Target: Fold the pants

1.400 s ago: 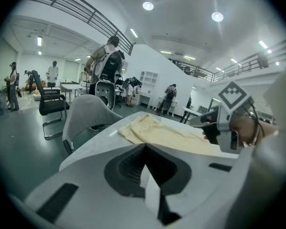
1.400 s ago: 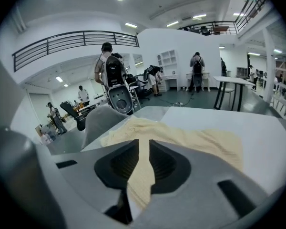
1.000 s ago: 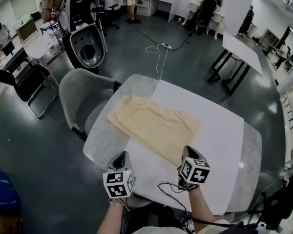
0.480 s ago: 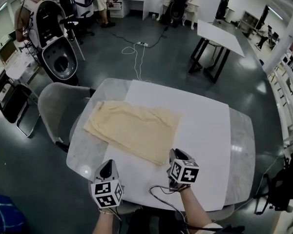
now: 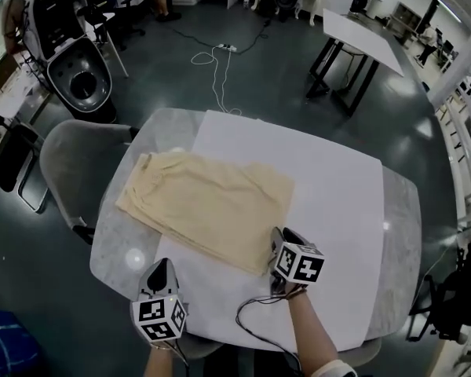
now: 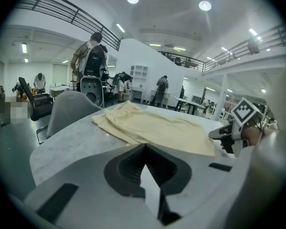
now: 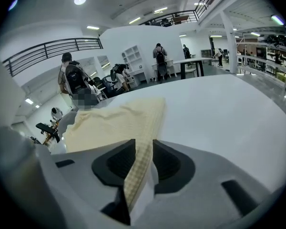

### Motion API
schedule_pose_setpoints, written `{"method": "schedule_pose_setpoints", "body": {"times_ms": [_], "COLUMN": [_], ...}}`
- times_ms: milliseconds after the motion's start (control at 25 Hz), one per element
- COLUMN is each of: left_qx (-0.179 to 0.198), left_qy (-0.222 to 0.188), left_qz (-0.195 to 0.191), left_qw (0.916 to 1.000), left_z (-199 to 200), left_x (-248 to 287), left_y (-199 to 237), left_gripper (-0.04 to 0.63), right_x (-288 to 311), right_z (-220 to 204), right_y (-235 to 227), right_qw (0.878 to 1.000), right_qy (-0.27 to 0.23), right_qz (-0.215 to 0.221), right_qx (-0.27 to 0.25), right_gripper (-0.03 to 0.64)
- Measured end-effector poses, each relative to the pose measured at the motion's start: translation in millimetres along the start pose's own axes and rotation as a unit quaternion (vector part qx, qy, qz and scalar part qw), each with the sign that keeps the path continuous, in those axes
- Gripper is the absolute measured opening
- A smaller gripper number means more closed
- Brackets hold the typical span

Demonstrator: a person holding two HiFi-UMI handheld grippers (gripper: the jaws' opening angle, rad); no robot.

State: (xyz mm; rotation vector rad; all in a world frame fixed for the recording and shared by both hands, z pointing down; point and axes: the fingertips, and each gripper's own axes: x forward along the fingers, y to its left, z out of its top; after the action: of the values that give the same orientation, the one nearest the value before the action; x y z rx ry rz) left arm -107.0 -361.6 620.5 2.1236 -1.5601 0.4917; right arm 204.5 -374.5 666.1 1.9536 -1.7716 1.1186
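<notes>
The pale yellow pants point(image 5: 208, 206) are spread flat on the left half of the bench point(image 5: 400, 234), partly over its white sheet point(image 5: 337, 203). A grey chair point(image 5: 74, 163) is pushed against the bench's left edge, and a cable point(image 5: 216, 69) is trailed over the floor beyond. The long axis runs from the far left to the near right. The near-right hem is flanked by the right gripper point(image 5: 276, 236), whose jaws have just been opening. The jaws of the left gripper point(image 5: 163, 264), held apart from the cloth, are closed on nothing.
</notes>
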Motion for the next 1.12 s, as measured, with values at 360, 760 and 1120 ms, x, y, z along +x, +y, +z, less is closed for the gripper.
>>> {"method": "schedule_pose_setpoints", "body": {"times_ms": [360, 760, 1120], "left_qx": [-0.016, -0.043, -0.046], "left_qy": [0.003, 0.008, -0.025], "left_qz": [0.006, 0.026, 0.021], "left_qw": [0.9999, 0.9987, 0.9984], "left_z": [-5, 2, 39], "left_x": [23, 17, -9], "left_y": [11, 50, 111], "left_gripper": [0.002, 0.002, 0.002], "right_x": [25, -8, -2], "right_z": [-10, 36, 100], "right_y": [-4, 58, 225], "right_qw": [0.999, 0.998, 0.986], "right_qy": [0.048, 0.032, 0.007], "right_qz": [0.006, 0.058, 0.138], "right_qx": [0.0, -0.01, -0.092], "right_gripper": [0.024, 0.006, 0.005]}}
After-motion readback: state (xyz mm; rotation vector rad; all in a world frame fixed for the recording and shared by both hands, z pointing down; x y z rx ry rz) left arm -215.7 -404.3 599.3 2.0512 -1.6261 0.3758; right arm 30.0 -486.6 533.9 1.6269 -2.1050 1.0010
